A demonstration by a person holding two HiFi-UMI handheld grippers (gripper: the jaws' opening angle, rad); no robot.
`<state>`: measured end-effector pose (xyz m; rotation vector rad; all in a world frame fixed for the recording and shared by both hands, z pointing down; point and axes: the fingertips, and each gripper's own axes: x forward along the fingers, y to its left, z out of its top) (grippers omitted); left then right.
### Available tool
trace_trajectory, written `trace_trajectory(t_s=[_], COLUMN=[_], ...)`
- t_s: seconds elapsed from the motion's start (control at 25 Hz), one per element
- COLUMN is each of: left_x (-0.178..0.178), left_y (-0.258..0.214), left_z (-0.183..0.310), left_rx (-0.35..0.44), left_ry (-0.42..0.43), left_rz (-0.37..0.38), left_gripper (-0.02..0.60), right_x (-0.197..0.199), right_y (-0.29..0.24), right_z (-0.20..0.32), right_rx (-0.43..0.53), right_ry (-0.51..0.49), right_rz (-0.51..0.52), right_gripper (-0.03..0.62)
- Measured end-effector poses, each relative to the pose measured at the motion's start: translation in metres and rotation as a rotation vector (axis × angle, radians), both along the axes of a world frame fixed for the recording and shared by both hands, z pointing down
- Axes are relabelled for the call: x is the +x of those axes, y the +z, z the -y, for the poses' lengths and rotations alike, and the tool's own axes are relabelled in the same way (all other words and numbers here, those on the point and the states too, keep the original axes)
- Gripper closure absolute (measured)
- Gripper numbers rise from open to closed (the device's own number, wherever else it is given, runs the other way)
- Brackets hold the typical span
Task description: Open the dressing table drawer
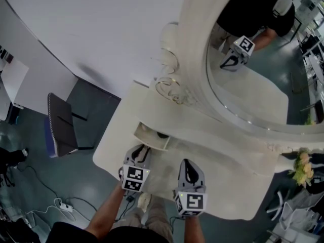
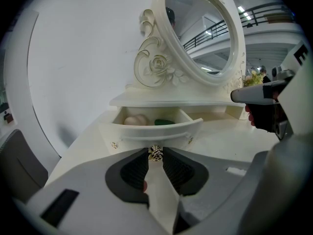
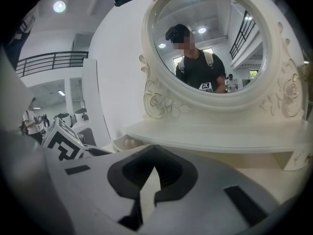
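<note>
The cream dressing table (image 1: 230,189) has a small drawer (image 1: 151,135) under its left shelf, standing pulled out. In the left gripper view the drawer (image 2: 156,129) shows a pale round thing (image 2: 135,121) and a green thing (image 2: 164,122) inside. My left gripper (image 2: 155,155) is shut on the drawer's small gold knob (image 2: 155,152), which sits between the jaw tips. From the head view the left gripper (image 1: 144,149) points at the drawer front. My right gripper (image 1: 187,162) hovers over the tabletop beside it, jaws shut and holding nothing (image 3: 153,149).
A large oval mirror (image 1: 253,85) in a carved frame rises behind the shelf. A dark chair (image 1: 61,125) stands left of the table. Flowers (image 1: 302,168) sit at the table's right end. Cables (image 1: 55,204) lie on the floor near the person's feet.
</note>
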<state>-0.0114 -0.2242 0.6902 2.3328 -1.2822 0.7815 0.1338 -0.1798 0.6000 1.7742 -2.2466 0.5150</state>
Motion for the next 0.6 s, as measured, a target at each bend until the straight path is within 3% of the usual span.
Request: trace_trajectory(t_s=[0.6], left_x=[-0.0019], left_y=[-0.0002], left_z=[-0.0039], left_rx=[-0.004], left_ry=[-0.003], left_rz=[0.011], left_gripper=[0.489], right_x=[0.0029], right_y=[-0.0034], right_z=[-0.0063], right_rx=[0.003], right_ry=[0.003], right_rz=[0.001], right_gripper=[0.597])
